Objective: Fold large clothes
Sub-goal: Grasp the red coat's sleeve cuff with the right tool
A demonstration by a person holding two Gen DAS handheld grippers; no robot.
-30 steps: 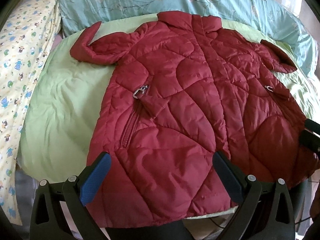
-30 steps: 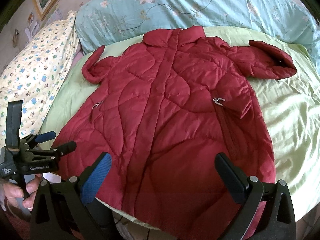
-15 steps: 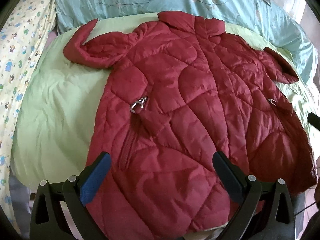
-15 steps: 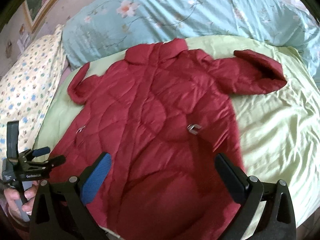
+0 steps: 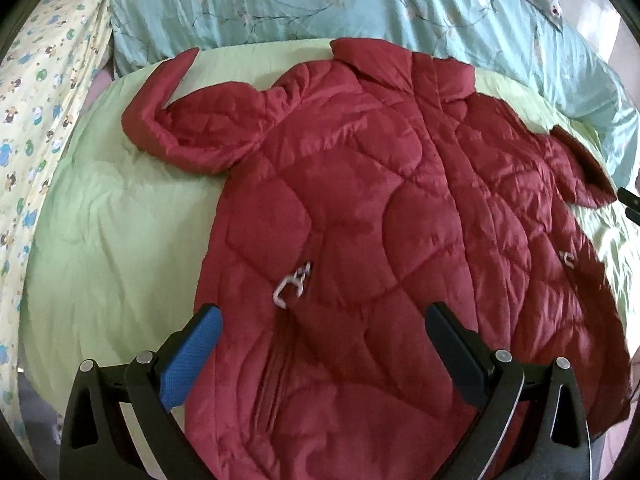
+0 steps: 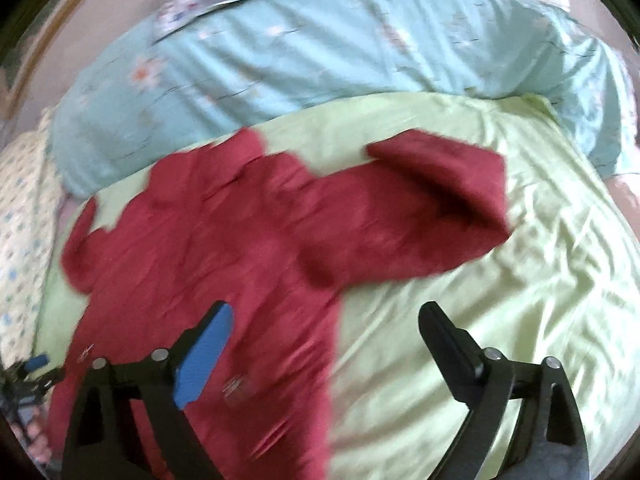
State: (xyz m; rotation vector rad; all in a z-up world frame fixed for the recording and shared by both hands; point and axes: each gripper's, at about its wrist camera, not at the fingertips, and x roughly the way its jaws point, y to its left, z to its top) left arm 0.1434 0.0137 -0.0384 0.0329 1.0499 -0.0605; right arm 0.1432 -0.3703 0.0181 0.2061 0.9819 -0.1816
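Observation:
A dark red quilted coat [image 5: 360,208] lies front up and spread flat on a green quilt [image 5: 112,240], collar at the far side. Its left sleeve [image 5: 192,128] bends up beside the body. My left gripper [image 5: 322,316] hovers open over the coat's left pocket, near a metal zip pull [image 5: 292,284], with nothing between its fingers. The right wrist view is blurred. There my right gripper [image 6: 326,312] hangs over the coat's [image 6: 208,248] right edge below the right sleeve [image 6: 432,200]. Its jaws are closing, still wide, with nothing gripped.
A light blue floral duvet [image 5: 320,0] is bunched along the far side of the bed. A yellow patterned pillow [image 5: 36,100] lies at the left. Bare green quilt [image 6: 520,300] stretches to the right of the coat. The bed's near edge runs just under both grippers.
Both grippers have moved in over the coat. The right one swung well to the right, from the coat's middle to its right edge; the left one came nearer the left pocket zip.

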